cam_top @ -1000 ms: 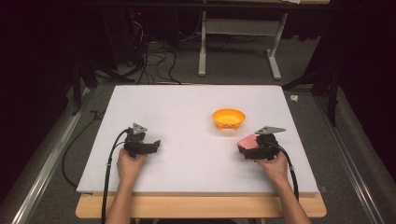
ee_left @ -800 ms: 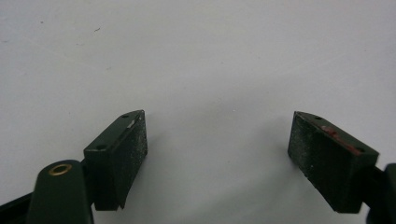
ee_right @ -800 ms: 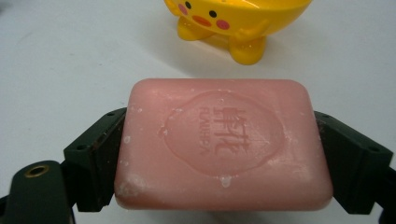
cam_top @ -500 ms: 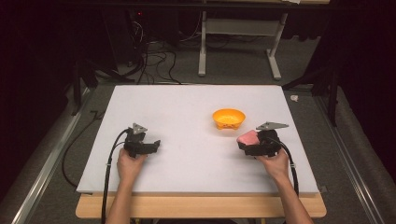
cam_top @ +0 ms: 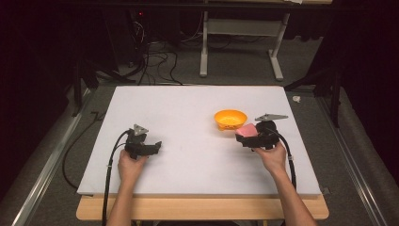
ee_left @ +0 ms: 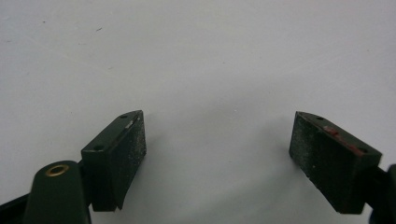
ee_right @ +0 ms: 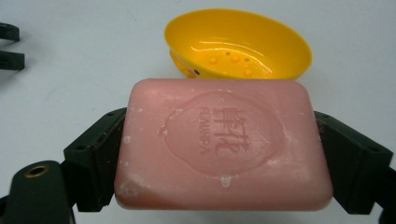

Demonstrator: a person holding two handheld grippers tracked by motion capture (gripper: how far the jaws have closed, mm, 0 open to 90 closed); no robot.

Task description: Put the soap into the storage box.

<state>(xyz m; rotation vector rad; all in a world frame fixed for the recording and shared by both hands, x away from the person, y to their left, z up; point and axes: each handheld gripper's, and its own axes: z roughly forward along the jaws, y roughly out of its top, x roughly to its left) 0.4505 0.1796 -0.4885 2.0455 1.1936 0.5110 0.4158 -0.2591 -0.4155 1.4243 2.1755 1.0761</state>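
A pink bar of soap (ee_right: 224,144) with an embossed stamp is clamped by its short ends between the jaws of my right gripper (ee_right: 219,154). In the high view the soap (cam_top: 246,130) rides in that gripper (cam_top: 244,136) just right of and below a yellow-orange soap dish (cam_top: 230,118). The dish (ee_right: 238,44) is oval, with drain holes in its bottom, and lies directly beyond the soap. My left gripper (cam_top: 156,147) rests low on the left half of the white board; its jaws (ee_left: 217,154) stand wide apart over bare white surface.
The white board (cam_top: 188,113) covers the wooden table. Beyond its far edge are cables (cam_top: 150,61) on the floor and a white desk frame (cam_top: 240,42). Metal rails run along both sides. The tips of the left gripper (ee_right: 9,46) show at the right gripper view's left edge.
The right gripper with the soap has crept slightly up and left toward the dish. The left gripper has stayed put.
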